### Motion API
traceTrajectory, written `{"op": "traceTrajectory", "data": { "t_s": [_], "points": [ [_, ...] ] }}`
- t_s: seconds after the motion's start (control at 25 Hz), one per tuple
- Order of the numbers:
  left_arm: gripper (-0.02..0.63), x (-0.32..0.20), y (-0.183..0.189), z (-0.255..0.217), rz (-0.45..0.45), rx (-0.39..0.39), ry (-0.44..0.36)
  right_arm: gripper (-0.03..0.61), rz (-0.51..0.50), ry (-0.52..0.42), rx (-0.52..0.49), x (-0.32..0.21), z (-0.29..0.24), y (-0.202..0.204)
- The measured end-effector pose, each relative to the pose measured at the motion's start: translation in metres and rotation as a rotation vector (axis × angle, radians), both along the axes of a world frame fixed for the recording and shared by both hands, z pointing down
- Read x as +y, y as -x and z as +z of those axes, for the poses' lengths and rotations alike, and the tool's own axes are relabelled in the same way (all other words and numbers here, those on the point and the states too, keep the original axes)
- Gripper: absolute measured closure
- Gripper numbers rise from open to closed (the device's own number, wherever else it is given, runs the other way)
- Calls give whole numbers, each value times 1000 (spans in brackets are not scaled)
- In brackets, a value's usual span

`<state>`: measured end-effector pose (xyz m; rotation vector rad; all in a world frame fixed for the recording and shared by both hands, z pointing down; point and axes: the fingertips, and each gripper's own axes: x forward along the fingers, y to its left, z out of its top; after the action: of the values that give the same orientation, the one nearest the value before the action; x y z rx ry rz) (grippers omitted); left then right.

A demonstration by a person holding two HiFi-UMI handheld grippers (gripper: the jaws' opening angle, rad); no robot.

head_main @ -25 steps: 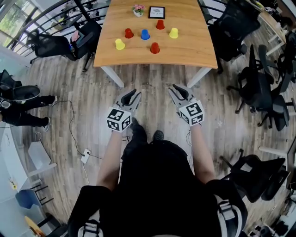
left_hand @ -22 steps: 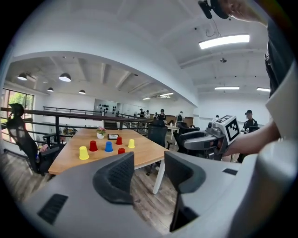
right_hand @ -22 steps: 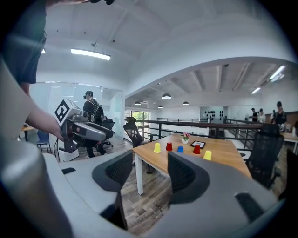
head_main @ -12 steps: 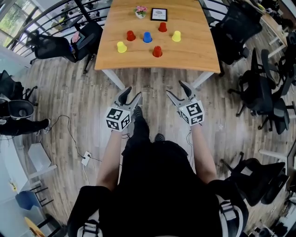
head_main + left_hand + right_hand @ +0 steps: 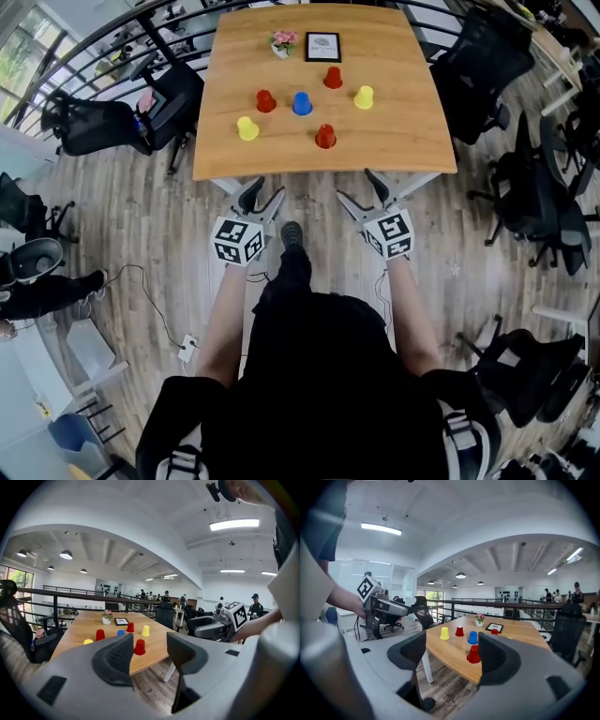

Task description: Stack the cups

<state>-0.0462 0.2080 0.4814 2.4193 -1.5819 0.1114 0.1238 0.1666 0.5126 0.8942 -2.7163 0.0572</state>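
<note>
Jaws of opening, empty left gripper (image 5: pixel 149 641) partly hide blue cup (image 5: pixel 121 632).

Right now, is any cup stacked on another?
No, all six cups stand singly, spread apart on the table.

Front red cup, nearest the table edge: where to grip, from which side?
Take the front red cup across its side wall, about mid-height, coming in level from the near edge of the table. It stands upside down, rim on the table, so there is no lip to pinch. Nothing stands in front of it; the blue cup sits behind.
</note>
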Motion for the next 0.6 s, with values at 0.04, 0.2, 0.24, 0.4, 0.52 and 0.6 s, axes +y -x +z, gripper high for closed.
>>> {"op": "traceTrajectory", "data": {
  "t_s": [0.04, 0.2, 0.24, 0.4, 0.52, 0.6],
  "points": [
    [393, -13, 6, -1, 3, -1, 1, 225, 7, 4, 0, -10, 0, 4],
    [393, -55, 30, -2, -1, 0, 14, 225, 39, 33, -1, -46, 5, 13],
    [393, -64, 35, 0, 2, 0, 20, 225, 49, 41, -2, -54, 7, 15],
    [393, -96, 53, 10, 17, 0, 46, 225, 71, 66, 5, -87, 15, 31],
    [393, -116, 64, 21, 36, 2, 78, 225, 82, 88, 12, -109, 22, 44],
    [393, -127, 70, 26, 56, 2, 93, 225, 94, 106, 19, -122, 28, 53]
  ]
}}
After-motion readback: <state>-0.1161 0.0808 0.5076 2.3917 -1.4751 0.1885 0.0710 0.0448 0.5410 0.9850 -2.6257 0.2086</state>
